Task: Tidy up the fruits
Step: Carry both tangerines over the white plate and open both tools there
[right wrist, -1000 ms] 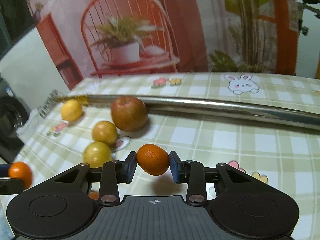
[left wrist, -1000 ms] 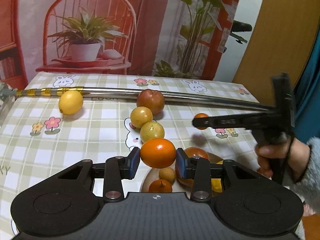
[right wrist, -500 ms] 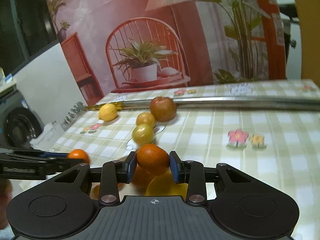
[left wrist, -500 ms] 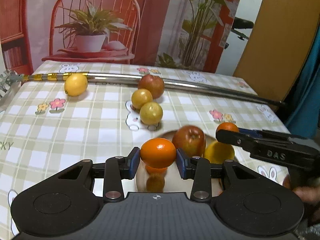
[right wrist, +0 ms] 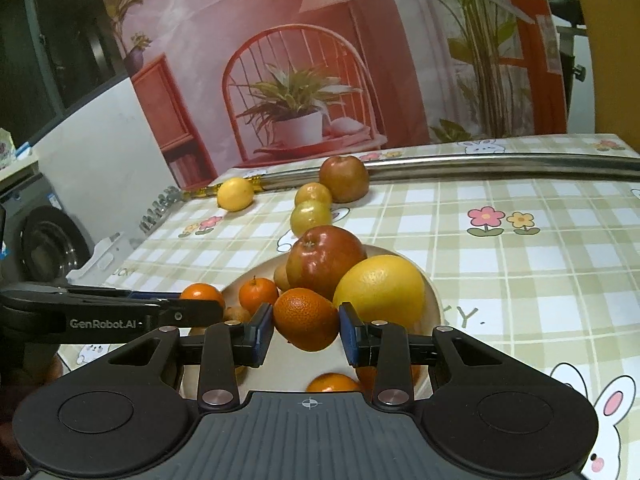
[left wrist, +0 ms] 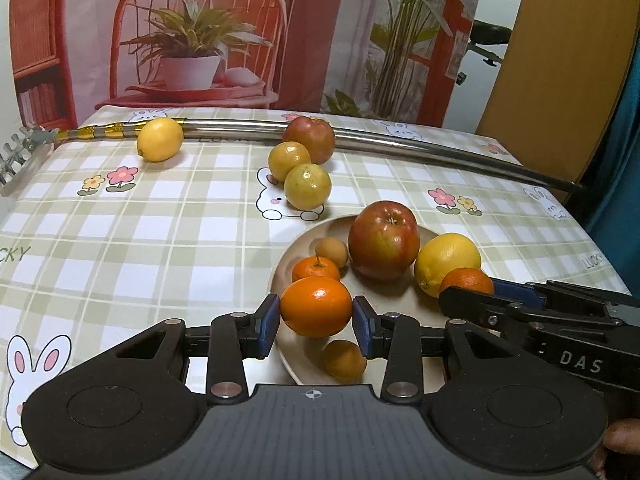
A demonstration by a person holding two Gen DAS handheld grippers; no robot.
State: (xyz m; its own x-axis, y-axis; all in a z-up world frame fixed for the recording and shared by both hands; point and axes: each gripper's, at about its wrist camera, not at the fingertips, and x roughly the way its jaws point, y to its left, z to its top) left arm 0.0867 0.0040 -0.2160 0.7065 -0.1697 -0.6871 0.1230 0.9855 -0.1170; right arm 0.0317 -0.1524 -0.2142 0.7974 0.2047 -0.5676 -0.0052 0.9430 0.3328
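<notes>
A table [left wrist: 132,236] in a checked cloth with rabbits and flowers stands before a red chair-and-plant backdrop. On it sits a plate [left wrist: 280,276] of fruit. Both claws reach level over the plate's near side — the left claw [left wrist: 316,322] pinching an orange [left wrist: 316,306], the right claw [right wrist: 306,330] pinching a tangerine [right wrist: 306,318], both fruits over the plate.

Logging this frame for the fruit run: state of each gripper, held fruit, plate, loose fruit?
Left gripper: shut on orange, above plate's near edge.
Right gripper: shut on tangerine, above plate.
Plate: holds apple, lemon, small fruits.
Far lemon: loose on table.
</notes>
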